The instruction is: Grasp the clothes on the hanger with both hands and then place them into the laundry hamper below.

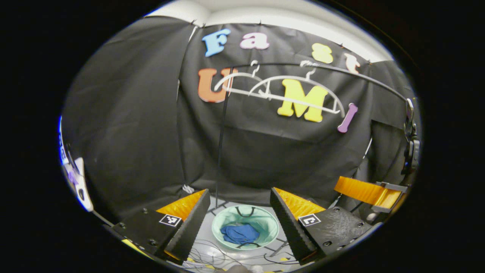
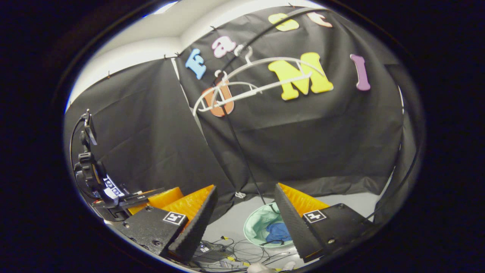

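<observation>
- The blue garment (image 1: 239, 233) lay crumpled in the bottom of the pale green hamper (image 1: 227, 222) on the floor, well below two bare white hangers (image 1: 280, 96) on the rail (image 1: 356, 76).
- The left gripper (image 1: 240, 220) hovered high above the hamper, fingers spread, holding nothing.
- The right gripper (image 2: 245, 223) did likewise, fingers apart and empty.
- The cloth looked soft, light and limp; it would sag and bunch, so a pinch on a raised fold or edge would likely serve best.
</observation>
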`<control>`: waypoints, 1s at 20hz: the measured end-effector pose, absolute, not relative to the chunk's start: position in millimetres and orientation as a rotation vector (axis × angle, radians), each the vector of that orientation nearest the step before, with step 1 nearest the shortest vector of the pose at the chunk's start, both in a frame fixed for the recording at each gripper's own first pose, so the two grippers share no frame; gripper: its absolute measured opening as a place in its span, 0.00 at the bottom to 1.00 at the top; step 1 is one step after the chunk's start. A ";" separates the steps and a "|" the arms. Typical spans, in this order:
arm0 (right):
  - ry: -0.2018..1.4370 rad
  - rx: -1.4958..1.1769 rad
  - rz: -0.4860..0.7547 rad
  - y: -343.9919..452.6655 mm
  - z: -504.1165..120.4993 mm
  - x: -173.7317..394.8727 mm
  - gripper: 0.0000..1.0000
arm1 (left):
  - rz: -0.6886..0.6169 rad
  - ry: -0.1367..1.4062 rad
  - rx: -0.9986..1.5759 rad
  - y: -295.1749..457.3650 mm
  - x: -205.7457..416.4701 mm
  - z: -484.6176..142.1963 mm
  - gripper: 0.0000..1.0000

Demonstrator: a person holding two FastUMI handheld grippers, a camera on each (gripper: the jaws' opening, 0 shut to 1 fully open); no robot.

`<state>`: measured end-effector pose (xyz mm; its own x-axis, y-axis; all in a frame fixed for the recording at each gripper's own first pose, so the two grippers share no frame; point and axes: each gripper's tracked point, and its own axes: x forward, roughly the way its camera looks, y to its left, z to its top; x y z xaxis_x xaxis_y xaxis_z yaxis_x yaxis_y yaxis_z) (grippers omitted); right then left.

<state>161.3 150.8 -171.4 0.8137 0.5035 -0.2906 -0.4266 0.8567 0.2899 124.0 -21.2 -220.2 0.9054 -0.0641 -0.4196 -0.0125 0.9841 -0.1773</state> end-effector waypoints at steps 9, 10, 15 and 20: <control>0.148 0.076 0.427 96.5 -78.4 53.0 0.96 | 0.052 0.267 -0.090 8.6 19.8 -111.3 1.00; 0.137 0.067 0.404 79.3 -76.5 46.8 0.96 | 0.071 0.259 -0.095 11.0 11.2 -105.2 1.00; 0.097 0.031 0.350 30.3 -60.0 25.6 0.96 | 0.173 0.205 -0.085 6.1 -31.1 -72.0 0.99; 0.027 0.032 0.352 -4.0 -36.6 5.9 0.98 | 0.173 0.175 -0.075 -24.7 -45.2 -43.2 0.98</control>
